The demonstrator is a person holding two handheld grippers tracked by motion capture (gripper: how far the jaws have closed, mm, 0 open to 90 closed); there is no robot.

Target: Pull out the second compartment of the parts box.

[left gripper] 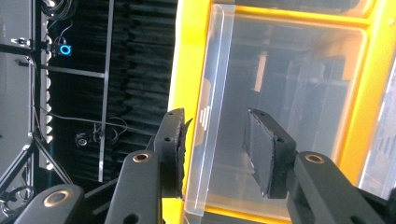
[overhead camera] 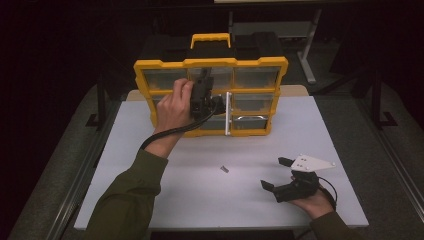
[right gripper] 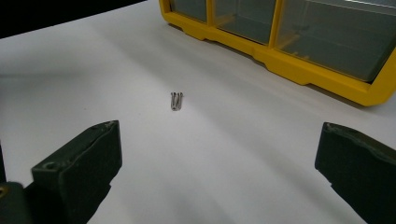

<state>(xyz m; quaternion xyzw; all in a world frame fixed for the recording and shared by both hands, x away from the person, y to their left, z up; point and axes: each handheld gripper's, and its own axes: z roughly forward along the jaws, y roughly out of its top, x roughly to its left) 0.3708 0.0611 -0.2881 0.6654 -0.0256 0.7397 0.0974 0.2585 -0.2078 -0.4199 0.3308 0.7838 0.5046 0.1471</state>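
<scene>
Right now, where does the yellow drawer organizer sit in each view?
High view: the yellow drawer organizer stands upright at the table's far middle.
Left gripper view: its yellow frame and a clear drawer lie right behind the left tool.
Right gripper view: its lower edge crosses the upper right.
Shared landmark: the yellow frame.

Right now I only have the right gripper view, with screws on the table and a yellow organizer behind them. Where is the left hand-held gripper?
Observer: The left hand-held gripper is raised to a clear drawer in the top row of the yellow organizer.
Operator: Has it clamped the drawer?
Observer: Not yet. The drawer's rim stands between the jaws, but there is a gap to one pad.
Operator: Is the organizer lying flat?
Observer: No, it stands upright, with its carrying handle on top.
</scene>
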